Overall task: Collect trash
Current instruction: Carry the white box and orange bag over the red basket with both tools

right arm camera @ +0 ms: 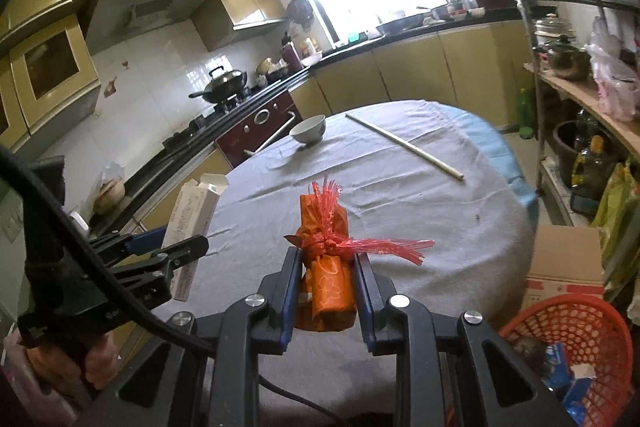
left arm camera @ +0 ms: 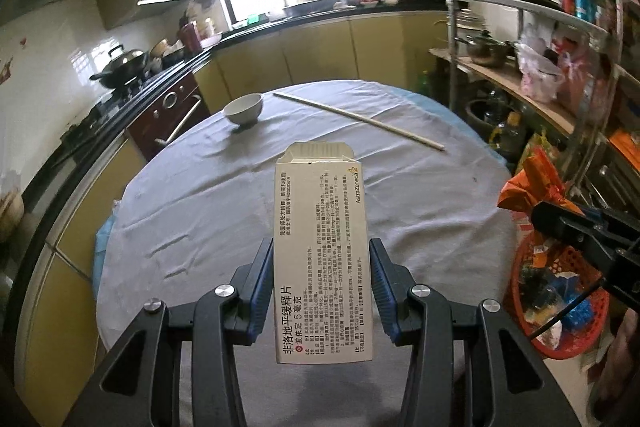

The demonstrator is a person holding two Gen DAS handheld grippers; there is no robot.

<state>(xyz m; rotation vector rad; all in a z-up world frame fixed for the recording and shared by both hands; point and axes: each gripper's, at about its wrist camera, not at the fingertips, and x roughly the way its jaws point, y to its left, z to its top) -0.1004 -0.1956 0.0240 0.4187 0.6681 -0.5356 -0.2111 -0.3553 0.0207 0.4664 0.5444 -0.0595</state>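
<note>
Medicine box [left arm camera: 322,259], top flap open, clamped upright in left gripper [left arm camera: 320,267] above grey-clothed round table [left arm camera: 420,219]. Right gripper [right arm camera: 327,267] closed on orange wrapped packet [right arm camera: 326,267]. Bowl [left arm camera: 243,109], chopstick [left arm camera: 360,119] on cloth. Red basket [right arm camera: 580,323] beside table, trash inside.

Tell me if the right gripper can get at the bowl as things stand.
Probably not yet: the right gripper is shut on an orange packet, so its jaws are full. The cloth up to the bowl lies bare otherwise.
</note>
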